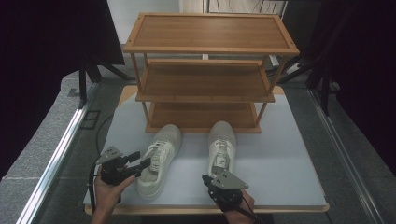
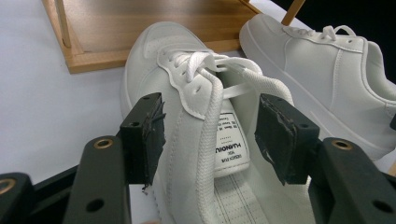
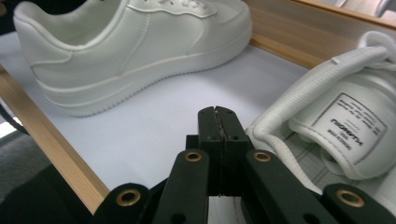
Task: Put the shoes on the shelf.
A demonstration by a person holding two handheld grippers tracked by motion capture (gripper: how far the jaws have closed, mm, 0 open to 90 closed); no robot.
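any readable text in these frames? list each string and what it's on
Left shoe tongue label: one larger brand-like line and several small lines, all seen at an angle and too blurred to quote.
Right shoe tongue label: same layout, turned away from the camera, also unreadable.
Wooden rack, white board, left gripper, right gripper: no text.

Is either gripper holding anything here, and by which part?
Nothing is held. The left gripper is open, jaws straddling the left shoe's tongue and laces; the right gripper is shut on nothing.
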